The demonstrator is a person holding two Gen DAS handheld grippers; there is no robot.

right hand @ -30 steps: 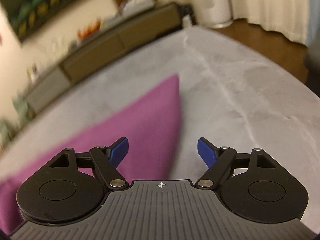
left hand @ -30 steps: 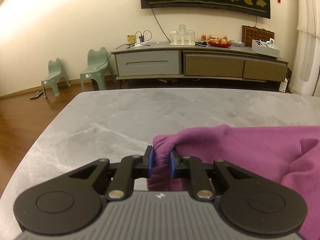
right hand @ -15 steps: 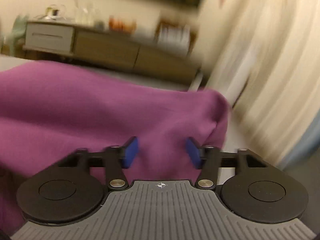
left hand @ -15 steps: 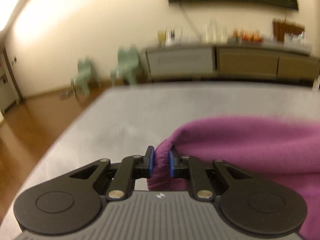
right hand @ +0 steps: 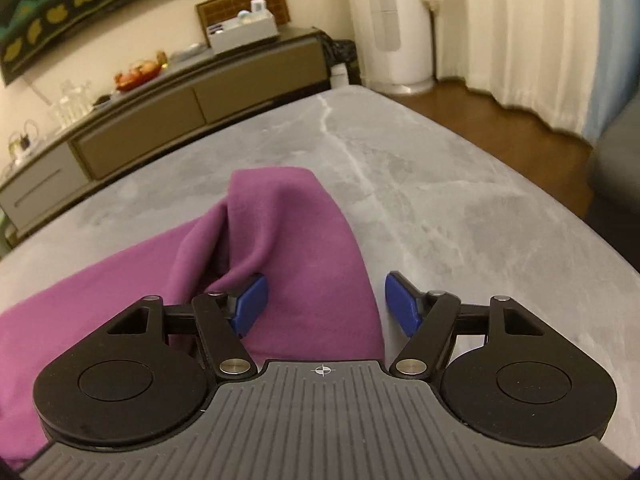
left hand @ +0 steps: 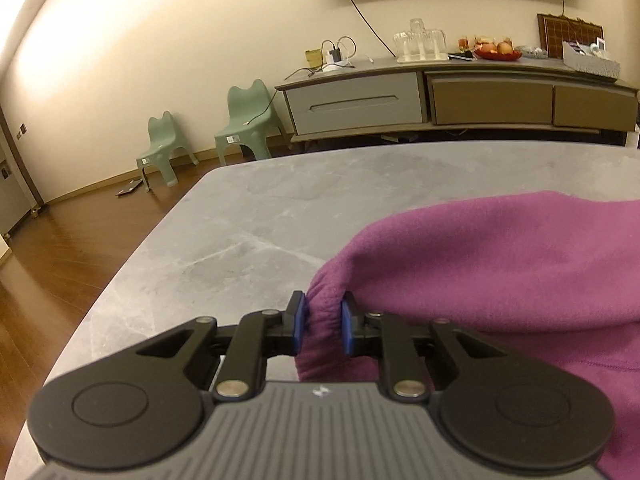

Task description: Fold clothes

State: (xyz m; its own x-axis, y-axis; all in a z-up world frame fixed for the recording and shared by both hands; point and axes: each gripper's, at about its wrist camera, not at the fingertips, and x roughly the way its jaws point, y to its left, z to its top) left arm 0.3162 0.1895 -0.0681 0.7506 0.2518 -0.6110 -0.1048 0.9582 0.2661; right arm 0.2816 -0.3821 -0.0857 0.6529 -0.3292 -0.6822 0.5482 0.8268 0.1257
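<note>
pinching gathered purple fleece cuff | left tool | marbled grey table

The garment lies on the table at lower right, with the sideboard behind and two chairs at left.

A home living room: low sideboard, small green chairs, curtains, wood floor.
</note>
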